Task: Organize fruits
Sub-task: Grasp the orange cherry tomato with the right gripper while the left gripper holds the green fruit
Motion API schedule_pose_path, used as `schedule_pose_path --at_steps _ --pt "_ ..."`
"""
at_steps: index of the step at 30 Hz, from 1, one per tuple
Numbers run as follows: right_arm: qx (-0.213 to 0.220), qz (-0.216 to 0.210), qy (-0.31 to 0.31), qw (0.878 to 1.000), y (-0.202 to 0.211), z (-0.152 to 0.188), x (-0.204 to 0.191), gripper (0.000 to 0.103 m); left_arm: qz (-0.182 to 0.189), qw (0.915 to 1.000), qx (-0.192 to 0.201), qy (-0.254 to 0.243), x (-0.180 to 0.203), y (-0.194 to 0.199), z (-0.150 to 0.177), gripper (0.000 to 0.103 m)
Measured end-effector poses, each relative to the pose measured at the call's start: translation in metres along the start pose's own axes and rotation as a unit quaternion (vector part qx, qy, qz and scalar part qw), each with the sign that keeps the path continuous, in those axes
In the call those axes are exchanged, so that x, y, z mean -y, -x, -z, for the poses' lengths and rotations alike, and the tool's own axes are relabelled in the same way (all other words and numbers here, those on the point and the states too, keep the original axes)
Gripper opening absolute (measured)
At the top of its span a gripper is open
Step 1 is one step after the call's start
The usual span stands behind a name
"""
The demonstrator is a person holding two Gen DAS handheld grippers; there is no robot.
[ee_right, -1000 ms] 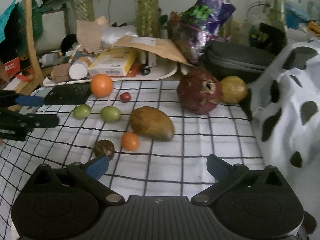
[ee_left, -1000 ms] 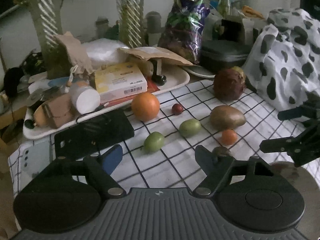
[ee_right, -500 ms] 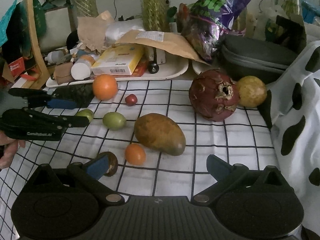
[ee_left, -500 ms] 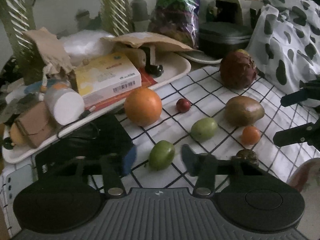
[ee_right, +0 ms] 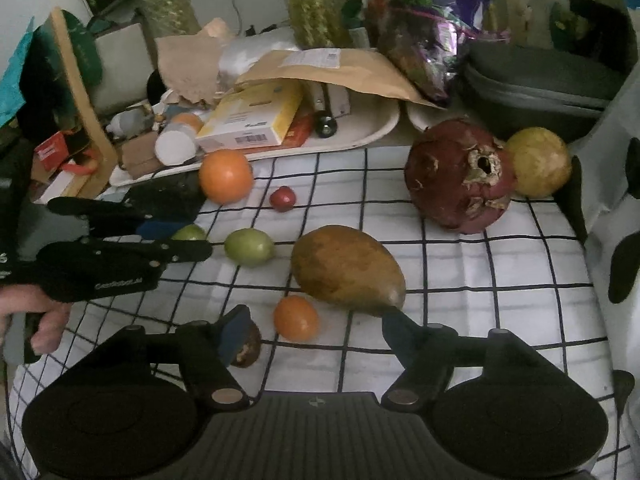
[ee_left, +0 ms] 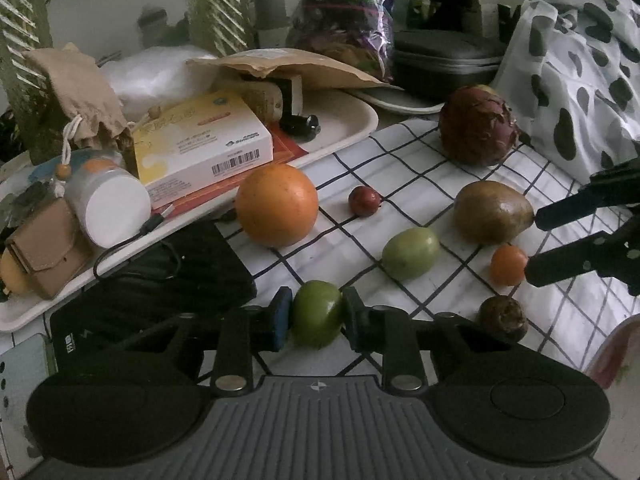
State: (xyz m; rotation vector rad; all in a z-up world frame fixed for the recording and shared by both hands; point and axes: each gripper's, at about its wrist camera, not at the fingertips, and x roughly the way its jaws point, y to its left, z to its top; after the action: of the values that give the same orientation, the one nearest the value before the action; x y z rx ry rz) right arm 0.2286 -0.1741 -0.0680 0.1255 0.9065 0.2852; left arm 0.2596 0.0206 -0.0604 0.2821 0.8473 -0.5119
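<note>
Fruits lie on a checked cloth [ee_left: 400, 168]. My left gripper [ee_left: 316, 316] is shut on a small green fruit [ee_left: 316, 314], which still rests on the cloth; it also shows in the right wrist view [ee_right: 190, 233]. Nearby lie a second green fruit [ee_left: 410, 252], a large orange [ee_left: 276, 204], a small red fruit [ee_left: 363, 200], a brown mango [ee_left: 490, 212], a small orange fruit [ee_left: 507, 264], a dark shrivelled fruit [ee_left: 502, 316] and a pomegranate [ee_left: 476, 124]. My right gripper [ee_right: 312, 330] is open and empty, with the small orange fruit [ee_right: 296, 317] between its fingers.
A white tray [ee_left: 352, 120] of boxes, a jar and pouches stands at the back left, with a black device [ee_left: 160, 280] in front of it. A spotted cloth [ee_left: 580, 60] lies at the right. A yellow fruit [ee_right: 540, 166] sits behind the pomegranate. A bowl rim [ee_left: 616, 352] shows at the lower right.
My left gripper moved forward and closed its fingers around the small green fruit. My right gripper moved forward toward the small orange fruit and stayed open.
</note>
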Motion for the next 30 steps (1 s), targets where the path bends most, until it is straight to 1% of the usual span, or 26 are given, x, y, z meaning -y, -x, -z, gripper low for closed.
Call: schedule_pose_path --at_steps 1,2,3,5,6,8,10,11,14,17,21,22,25,26,30 --pt "-0.001 0.005 0.000 1.000 0.000 0.000 0.000 0.072 0.000 1.0000 0.000 0.000 0.000 0.000 0.000 0.027" --pt "-0.003 0.012 0.001 1.000 0.000 -0.001 -0.001 0.065 0.001 1.0000 -0.001 0.000 0.000 0.000 0.000 0.027" --pt "-0.004 0.020 0.004 1.000 0.001 -0.001 -0.001 0.062 0.001 1.0000 -0.001 0.001 0.000 0.000 0.000 0.027" --pt "-0.002 0.025 -0.001 1.000 0.004 -0.003 0.000 0.047 0.000 1.0000 -0.003 0.000 0.000 0.001 0.000 0.027" --pt "0.000 0.023 -0.008 1.000 0.006 -0.004 0.002 0.043 0.000 1.0000 -0.003 0.000 0.000 0.001 0.000 0.027" --pt "0.010 0.024 -0.015 1.000 0.011 -0.006 0.000 0.042 -0.001 1.0000 -0.004 0.000 -0.001 0.001 0.000 0.027" --pt "0.021 0.028 -0.001 0.999 0.016 -0.008 -0.006 0.042 -0.001 1.0000 -0.004 0.000 -0.001 0.001 0.000 0.027" --pt "0.022 0.019 0.002 1.000 0.017 -0.008 -0.009 0.042 -0.001 1.0000 -0.004 0.000 -0.001 0.001 0.000 0.027" --pt "0.001 -0.008 -0.002 1.000 0.008 -0.007 -0.015 0.039 -0.001 1.0000 -0.004 0.000 -0.001 0.001 0.000 0.027" --pt "-0.010 0.006 0.012 1.000 -0.002 -0.003 -0.022 0.037 0.001 1.0000 -0.001 -0.002 0.000 0.003 -0.001 0.027" --pt "-0.010 0.018 0.006 1.000 -0.012 -0.001 -0.021 0.035 0.003 1.0000 0.006 0.000 0.000 0.006 -0.002 0.027" --pt "-0.010 0.019 0.005 1.000 -0.013 0.000 -0.021 0.033 0.003 1.0000 0.007 0.000 0.000 0.007 -0.003 0.027" --pt "-0.005 0.016 0.013 1.000 -0.014 0.003 -0.021 0.031 0.004 0.9999 0.010 -0.001 0.002 0.011 -0.004 0.027" --pt "-0.005 0.009 0.013 1.000 -0.015 0.004 -0.022 0.027 0.004 0.9999 0.012 -0.002 0.004 0.012 -0.006 0.027" --pt "-0.001 0.014 0.031 0.999 -0.011 0.006 -0.028 0.026 0.011 0.9997 0.022 -0.002 0.011 0.025 -0.007 0.027"
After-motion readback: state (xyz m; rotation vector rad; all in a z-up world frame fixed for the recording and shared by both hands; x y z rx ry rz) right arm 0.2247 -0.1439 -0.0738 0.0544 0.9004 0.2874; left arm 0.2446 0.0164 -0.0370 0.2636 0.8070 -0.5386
